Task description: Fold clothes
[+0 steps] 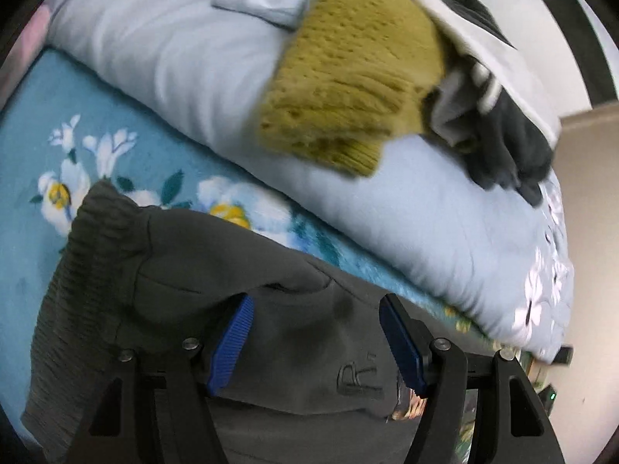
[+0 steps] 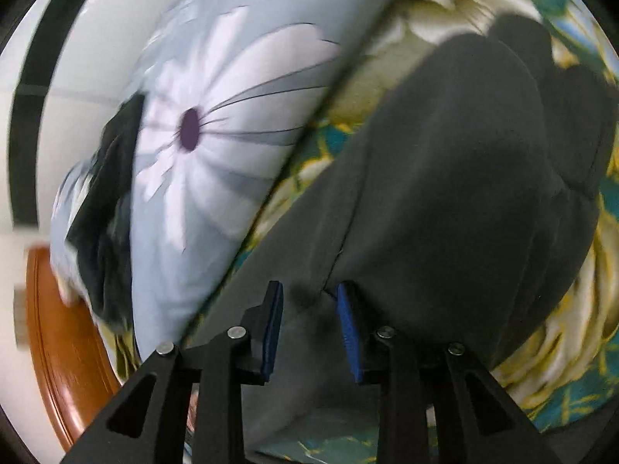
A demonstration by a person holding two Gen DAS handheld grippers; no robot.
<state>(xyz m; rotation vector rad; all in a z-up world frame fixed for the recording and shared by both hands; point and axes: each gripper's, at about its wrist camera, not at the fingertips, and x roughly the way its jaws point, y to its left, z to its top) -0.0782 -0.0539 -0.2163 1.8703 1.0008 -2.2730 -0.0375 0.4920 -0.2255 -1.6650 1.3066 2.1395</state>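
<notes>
grey garment (image 1: 240, 332) on floral bedsheet (image 1: 35, 162), beside pale duvet (image 1: 406, 208).

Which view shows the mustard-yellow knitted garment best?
The left wrist view: the yellow knitted garment lies there in plain sight on the pale blue quilt, ribbed hem visible. The right wrist view shows none of it.

Sweater (image 1: 348, 89) on duvet (image 1: 174, 50), behind trousers (image 1: 216, 328)
</notes>
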